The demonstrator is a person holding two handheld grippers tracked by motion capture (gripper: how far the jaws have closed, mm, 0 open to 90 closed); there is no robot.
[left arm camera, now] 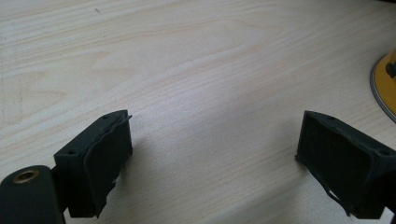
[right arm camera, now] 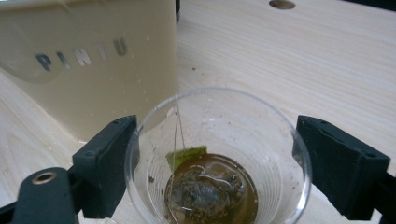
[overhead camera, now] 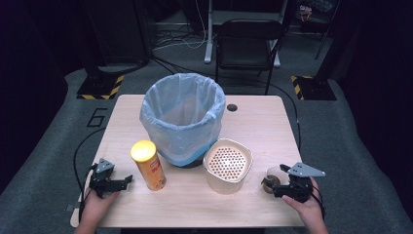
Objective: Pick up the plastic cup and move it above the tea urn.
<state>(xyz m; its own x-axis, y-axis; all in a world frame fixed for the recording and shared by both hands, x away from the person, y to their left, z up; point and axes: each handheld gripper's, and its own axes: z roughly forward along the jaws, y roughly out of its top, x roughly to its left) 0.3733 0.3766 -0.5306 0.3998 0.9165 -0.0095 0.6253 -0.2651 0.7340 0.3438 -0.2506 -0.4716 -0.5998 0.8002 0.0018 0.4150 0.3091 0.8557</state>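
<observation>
1. High view: fixed above the person's side, facing forward and down over the whole tabletop [overhead camera: 263, 126].
2. Left gripper view: low, close on bare wood.
3. Right gripper view: close above clear cup [right arm camera: 217, 158]; shares cup and beige strainer tub [right arm camera: 93, 60] with the high view.

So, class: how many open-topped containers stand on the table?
3: the lined bin at the centre back, the beige strainer tub beside it, the clear cup between the right gripper's jaws.

table [overhead camera: 253, 126] brightly lit from above, surroundings dark; close views slightly soft.
</observation>
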